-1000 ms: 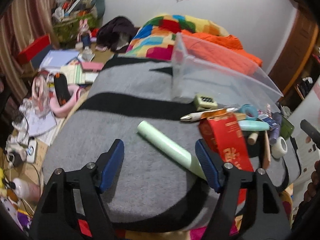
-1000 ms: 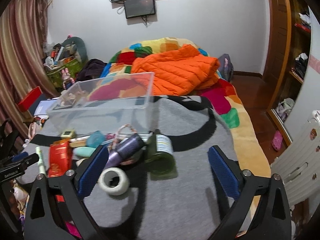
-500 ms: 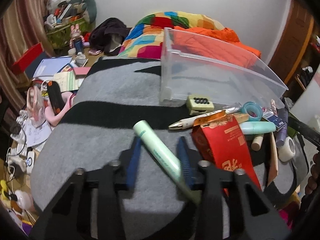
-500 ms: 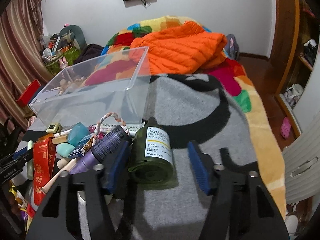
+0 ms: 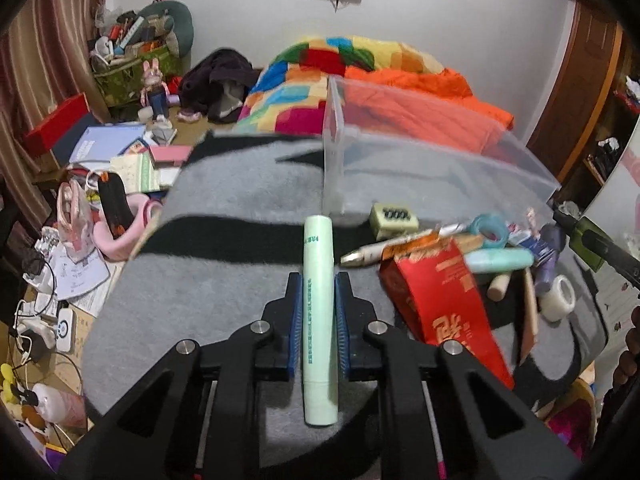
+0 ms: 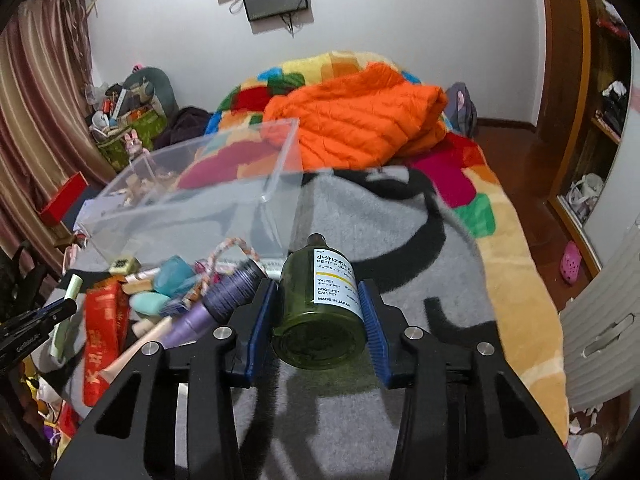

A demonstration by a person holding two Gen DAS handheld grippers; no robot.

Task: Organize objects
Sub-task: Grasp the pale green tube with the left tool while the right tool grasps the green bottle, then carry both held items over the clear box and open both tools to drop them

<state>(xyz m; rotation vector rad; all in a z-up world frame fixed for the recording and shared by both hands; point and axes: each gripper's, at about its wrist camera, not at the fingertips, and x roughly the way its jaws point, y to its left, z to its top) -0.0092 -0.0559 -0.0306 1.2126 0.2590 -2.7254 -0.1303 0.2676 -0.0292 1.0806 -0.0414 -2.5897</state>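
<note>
Both claws closed on things

Left claw point(image 5: 318, 312) has just closed, gripping the pale green tube point(image 5: 318, 316); right claw point(image 6: 318, 320) has just closed, clamping the green bottle point(image 6: 320, 308).

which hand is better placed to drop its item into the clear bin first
Probably right. The right gripper has just closed on the green bottle, right beside the clear bin's near corner. The left gripper has also just closed on its pale green tube, but sits farther back from the bin.
</note>
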